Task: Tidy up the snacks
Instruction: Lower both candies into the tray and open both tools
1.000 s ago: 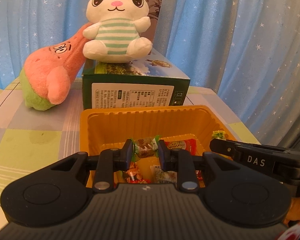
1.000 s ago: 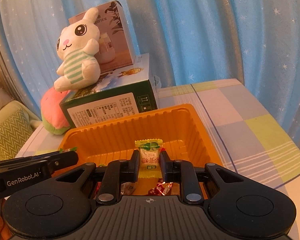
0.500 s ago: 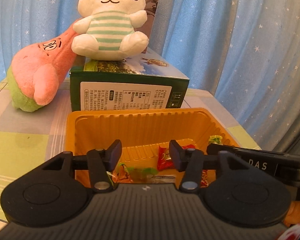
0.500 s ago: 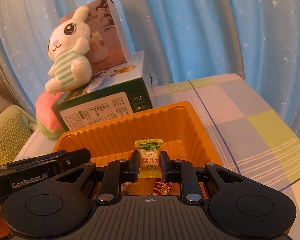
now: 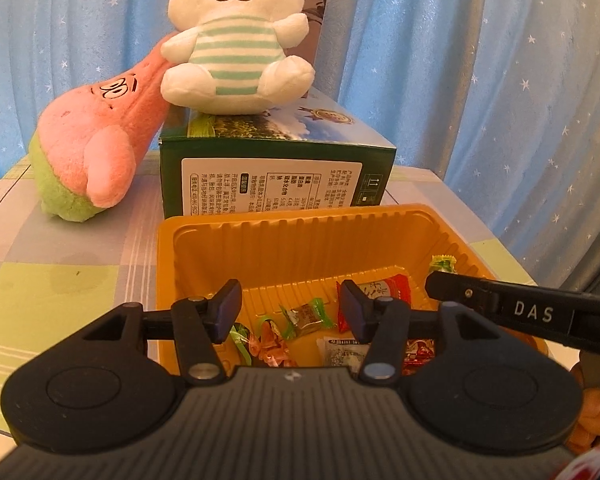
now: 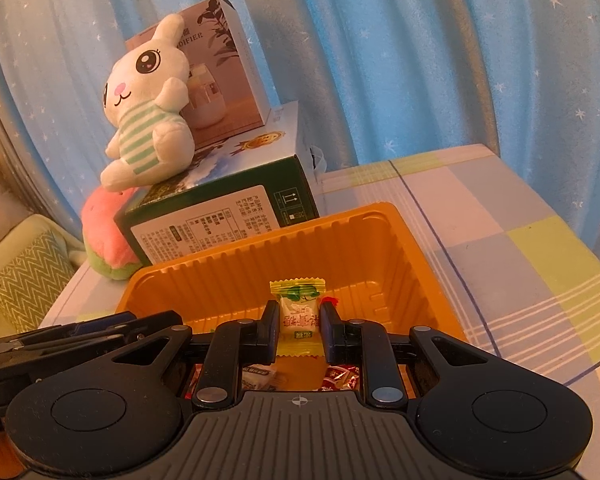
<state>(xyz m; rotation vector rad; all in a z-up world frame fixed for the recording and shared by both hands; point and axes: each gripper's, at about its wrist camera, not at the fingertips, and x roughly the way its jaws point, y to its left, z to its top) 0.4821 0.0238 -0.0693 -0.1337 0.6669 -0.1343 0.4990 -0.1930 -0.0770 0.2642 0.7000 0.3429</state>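
Since 1 s ago my left claw has just been opening: it then pinched a green-ended candy, which now lies loose on the floor of the orange tray, with nothing between the pads. It now stands part-way open above the tray. My right claw is unchanged, clamped narrow on the yellow-wrapped candy, held upright over the same tray.

Progress, as I judge it: several wrapped snacks already sit in the tray, at least 5 visible in the left view. 1 more drop is pending from the right claw. I cannot see whether loose snacks remain elsewhere on the worktop. Both plush toys and the green box stand behind the tray, untouched.
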